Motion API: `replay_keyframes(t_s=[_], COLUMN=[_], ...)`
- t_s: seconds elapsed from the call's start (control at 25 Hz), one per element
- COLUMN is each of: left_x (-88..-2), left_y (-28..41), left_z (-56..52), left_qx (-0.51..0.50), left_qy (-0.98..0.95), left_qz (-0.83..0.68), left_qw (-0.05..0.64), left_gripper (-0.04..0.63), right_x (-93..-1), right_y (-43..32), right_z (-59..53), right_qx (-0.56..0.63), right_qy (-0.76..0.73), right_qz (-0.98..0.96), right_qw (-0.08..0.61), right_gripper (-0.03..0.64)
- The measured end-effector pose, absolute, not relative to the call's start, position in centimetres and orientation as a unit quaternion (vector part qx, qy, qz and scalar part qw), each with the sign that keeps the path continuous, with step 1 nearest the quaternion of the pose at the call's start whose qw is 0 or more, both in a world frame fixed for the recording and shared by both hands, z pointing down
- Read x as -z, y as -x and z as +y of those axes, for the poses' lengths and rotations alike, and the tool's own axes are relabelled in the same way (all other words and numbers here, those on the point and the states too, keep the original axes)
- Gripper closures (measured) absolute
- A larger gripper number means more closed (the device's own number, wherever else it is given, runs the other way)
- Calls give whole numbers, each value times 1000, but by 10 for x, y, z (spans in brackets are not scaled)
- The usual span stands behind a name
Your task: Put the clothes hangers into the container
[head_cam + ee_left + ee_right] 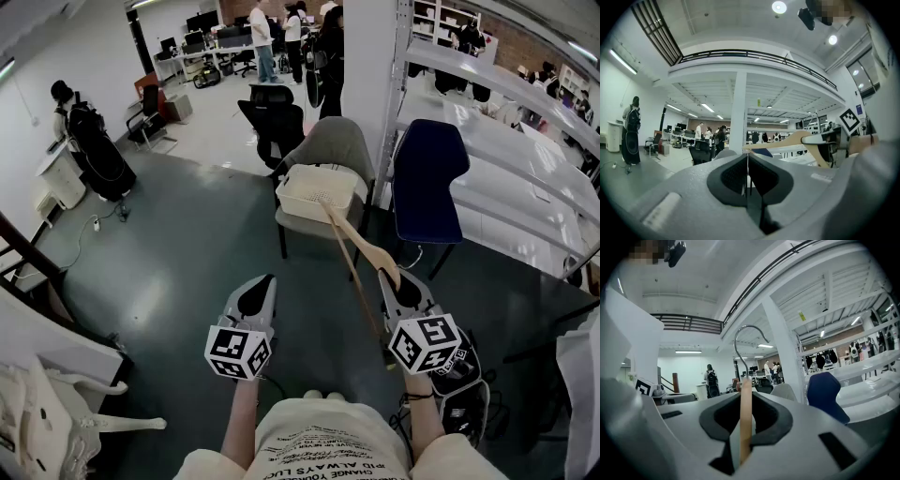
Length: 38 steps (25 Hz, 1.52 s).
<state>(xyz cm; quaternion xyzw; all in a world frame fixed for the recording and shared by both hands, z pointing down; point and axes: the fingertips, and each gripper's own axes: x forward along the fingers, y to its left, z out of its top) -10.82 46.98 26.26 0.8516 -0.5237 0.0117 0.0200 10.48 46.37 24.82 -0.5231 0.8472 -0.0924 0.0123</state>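
My right gripper (392, 279) is shut on a wooden clothes hanger (359, 247). The hanger slants forward and left from the jaws, its far end reaching over the white container (292, 185) that sits on a grey chair (335, 141). In the right gripper view the hanger's wood (746, 408) stands upright between the pads of the right gripper (746, 401), with its metal hook (746, 330) curling above. My left gripper (263, 284) is level with the right one, shut and empty. From the left gripper (747, 158) the hanger (800, 138) shows off to the right.
A blue chair (429, 178) stands right of the grey one, a black office chair (275, 116) behind it. White rails and shelving (525, 169) run along the right. A white rack with hangers (47, 412) is at lower left. People stand far back.
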Motion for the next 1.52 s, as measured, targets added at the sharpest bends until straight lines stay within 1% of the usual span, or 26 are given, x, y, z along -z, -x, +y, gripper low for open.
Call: replay_keyframes(t_s=[0.4, 0.76, 1.0, 1.24, 1.52], left_x=[-267, -256, -256, -265, -280], left_y=[100, 75, 73, 76, 86], left_z=[477, 482, 474, 446, 369], left_qx=[-9, -4, -7, -15, -14], left_qy=[-847, -849, -846, -843, -842], left_qz=[-531, -528, -533, -537, -538], left_qw=[26, 9, 6, 16, 30], left_gripper=[572, 572, 572, 572, 572], right_x=[-250, -249, -257, -263, -280], right_y=[-114, -142, -142, -141, -137], right_z=[474, 478, 471, 442, 370], right_qx=[91, 92, 96, 107, 125], right_qy=[514, 517, 510, 513, 520], right_qz=[853, 850, 854, 851, 845], right_qw=[25, 35, 33, 35, 27], right_gripper=[561, 561, 561, 561, 561])
